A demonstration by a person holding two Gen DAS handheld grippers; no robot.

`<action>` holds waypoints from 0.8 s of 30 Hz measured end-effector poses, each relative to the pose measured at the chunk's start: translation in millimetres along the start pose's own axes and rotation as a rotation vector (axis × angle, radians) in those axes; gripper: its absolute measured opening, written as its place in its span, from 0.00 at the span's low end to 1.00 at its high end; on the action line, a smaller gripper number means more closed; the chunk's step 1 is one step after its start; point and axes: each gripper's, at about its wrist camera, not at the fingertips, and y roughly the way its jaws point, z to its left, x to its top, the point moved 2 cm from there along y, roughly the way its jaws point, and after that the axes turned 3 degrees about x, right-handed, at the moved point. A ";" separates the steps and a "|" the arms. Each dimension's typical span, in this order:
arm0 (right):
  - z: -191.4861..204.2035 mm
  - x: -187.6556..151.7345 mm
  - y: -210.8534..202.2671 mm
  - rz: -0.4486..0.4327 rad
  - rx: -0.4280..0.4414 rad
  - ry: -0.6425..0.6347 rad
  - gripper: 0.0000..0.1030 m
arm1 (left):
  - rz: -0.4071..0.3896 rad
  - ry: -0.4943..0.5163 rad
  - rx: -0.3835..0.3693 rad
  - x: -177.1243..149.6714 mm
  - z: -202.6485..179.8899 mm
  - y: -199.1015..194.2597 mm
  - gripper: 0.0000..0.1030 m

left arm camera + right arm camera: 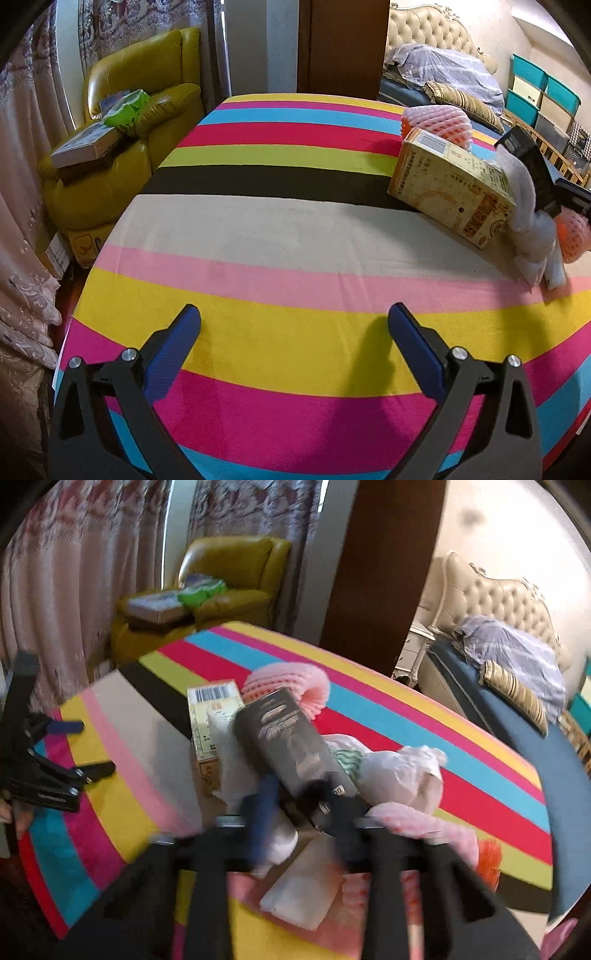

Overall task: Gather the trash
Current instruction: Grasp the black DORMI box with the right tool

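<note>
Centrally, right gripper (pixel 295 794) clamps a dark box (pixel 291 746) above striped table (pixel 122 738); left gripper (pixel 293 325) gapes, holding nothing.

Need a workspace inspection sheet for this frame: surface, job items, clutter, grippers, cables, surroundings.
Surface: striped cloth covers the table; near half bare.
Job's things: yellow carton, pink foam net, dark box, white wrappers, flat white packet, orange net, all piled at one side.
Clutter: nothing seen beyond the pile.
Grippers: left gripper open, nothing between the fingers, over bare cloth; right gripper shut on the dark box, picture blurred.
Cables: nothing seen.
Surroundings: yellow armchair with boxes on it, curtains, bed, teal bins.
</note>
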 end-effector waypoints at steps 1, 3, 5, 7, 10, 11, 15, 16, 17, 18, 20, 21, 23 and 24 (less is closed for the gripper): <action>-1.2 -1.2 -4.3 -0.007 -0.004 -0.004 0.07 | 0.000 0.002 0.003 0.1 -0.5 0.4 0.95; 0.0 -2.7 -6.9 -0.004 0.021 -0.026 0.07 | 0.001 0.003 0.003 0.4 -0.6 1.0 0.95; -1.0 -1.6 -4.2 0.006 0.003 -0.033 0.08 | 0.001 0.004 0.004 -0.8 -1.3 0.8 0.95; -4.5 1.8 1.0 0.020 0.013 -0.013 0.16 | 0.000 0.003 0.004 -1.2 -1.0 0.9 0.95; -15.0 8.8 4.1 -0.002 0.001 0.031 0.71 | 0.000 0.002 0.003 -0.9 -1.3 1.0 0.95; -16.0 9.3 5.4 0.001 0.009 0.033 0.70 | 0.000 0.002 0.003 -3.6 -2.5 -0.4 0.95; -17.3 11.2 17.0 0.041 0.005 0.014 0.54 | -0.001 0.002 0.004 -3.7 -2.5 -0.3 0.95; -17.1 10.5 20.3 0.053 0.010 0.010 0.54 | -0.001 0.002 0.004 -3.5 -2.6 -0.3 0.95; -16.9 8.7 25.8 0.070 0.008 0.004 0.54 | -0.001 0.002 0.004 -3.6 -2.5 -0.3 0.95; -16.7 7.6 30.4 0.082 0.006 -0.001 0.54 | -0.001 0.002 0.004 -3.7 -2.5 -0.3 0.95; -15.6 3.0 38.5 0.105 0.015 -0.013 0.48 | -0.001 0.002 0.004 -3.3 -2.7 -0.1 0.95; -15.1 0.9 37.6 0.092 -0.003 -0.022 0.45 | -0.001 0.002 0.004 -3.7 -2.5 -0.2 0.95; -14.4 -1.6 28.1 0.048 -0.021 -0.025 0.41 | -0.001 0.002 0.004 -3.7 -2.6 -0.2 0.95; -15.0 -2.2 21.7 0.030 -0.019 -0.017 0.40 | -0.001 0.003 0.005 -3.0 -2.9 0.0 0.95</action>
